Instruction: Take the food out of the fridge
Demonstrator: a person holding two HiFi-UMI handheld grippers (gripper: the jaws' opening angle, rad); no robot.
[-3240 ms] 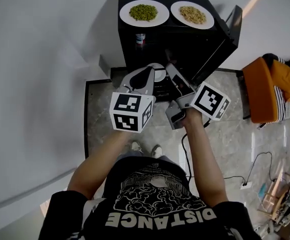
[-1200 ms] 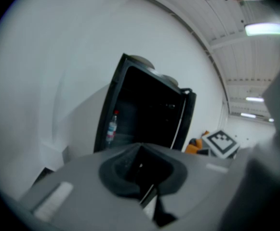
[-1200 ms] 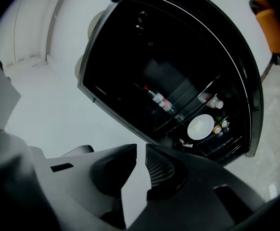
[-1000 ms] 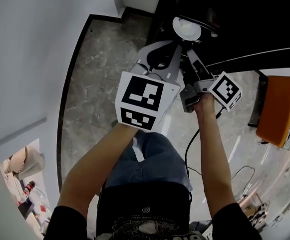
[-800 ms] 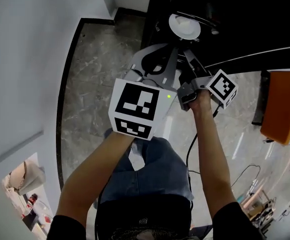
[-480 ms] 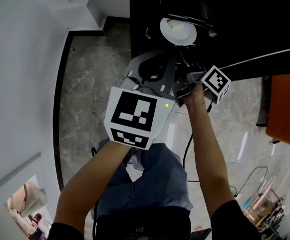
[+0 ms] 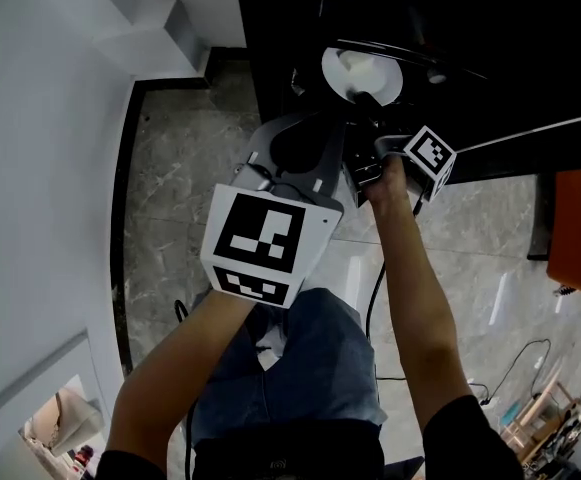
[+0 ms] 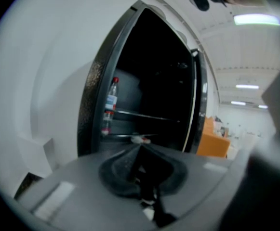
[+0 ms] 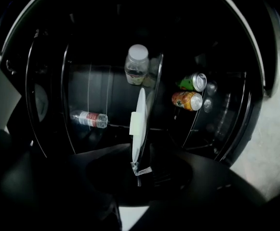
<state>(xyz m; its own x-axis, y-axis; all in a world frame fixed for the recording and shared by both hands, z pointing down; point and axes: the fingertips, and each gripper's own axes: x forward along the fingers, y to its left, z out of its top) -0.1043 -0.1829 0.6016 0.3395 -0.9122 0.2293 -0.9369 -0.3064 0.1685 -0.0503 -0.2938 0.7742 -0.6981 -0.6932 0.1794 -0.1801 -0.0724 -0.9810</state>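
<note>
Jaws of the right gripper [image 9: 139,165] clamp the white plate [image 9: 140,119]; the left gripper [image 8: 147,179] is closed, empty.

The plate [image 9: 140,110] is smooth, glossy white, like glazed ceramic. The right hand-held gripper [image 9: 139,163] looks like matt black plastic. The left hand-held gripper [image 8: 140,150] has a matt grey plastic shell with dark, rubbery-looking pads. The fridge [image 7: 290,18] is glossy black, with thin shiny metal wire shelves [image 9: 65,109]. A bottle [image 9: 88,119] inside is clear plastic, and 2 cans [image 9: 187,100] are shiny printed metal. The floor [image 7: 170,188] is polished grey stone, faintly reflective. The jeans [image 7: 300,368] are blue denim cloth.
</note>
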